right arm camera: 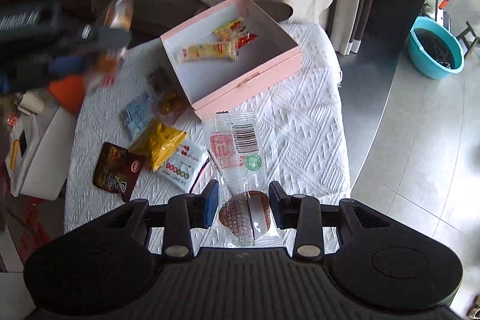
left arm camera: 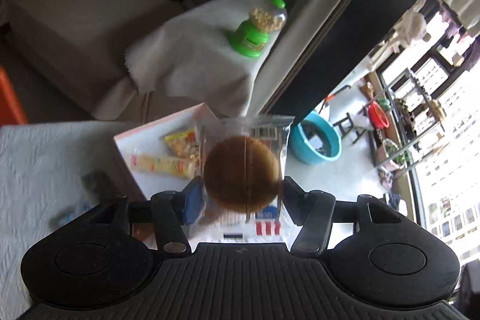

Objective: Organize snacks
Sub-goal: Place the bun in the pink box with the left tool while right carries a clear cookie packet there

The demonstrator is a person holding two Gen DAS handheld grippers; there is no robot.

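Gripping in both hands, each on a wrapped round cake. Nearest in the right wrist view, the right gripper (right arm camera: 243, 201) closed on a clear-wrapped brown cake (right arm camera: 247, 213), the blue pad on one side and the black finger on the other pressed against the packet's lower end, the wrapper's long axis running straight ahead from the fingers so that its barcode end points toward the pink box (right arm camera: 249, 87). Just beyond that barcode tip, the near wall of the box, open-topped on the white textured counter (right arm camera: 300, 125); so, by the look of it, only a short carry forward and a release over the rim called for. Inside the box already, a long yellow packet (right arm camera: 210, 51) and a smaller yellow-red one (right arm camera: 232, 30). To the left of the box on the counter, loose snacks not yet sorted: a blue packet (right arm camera: 136, 114), a yellow bag (right arm camera: 159, 144), a white sachet (right arm camera: 183, 165), a dark red packet (right arm camera: 118, 171). Farther left and blurred, the left gripper (right arm camera: 99, 50) raised with its own packet. In the left wrist view, the left gripper (left arm camera: 240, 191) holding a second brown cake in clear wrap (left arm camera: 243, 173) between widely spaced fingers, the box's corner (left arm camera: 126, 140) showing behind and to the left. Of the two, hard to judge which sits nearer the box. Farthest off, a green-capped jar (left arm camera: 261, 26) on a cloth-draped stand.
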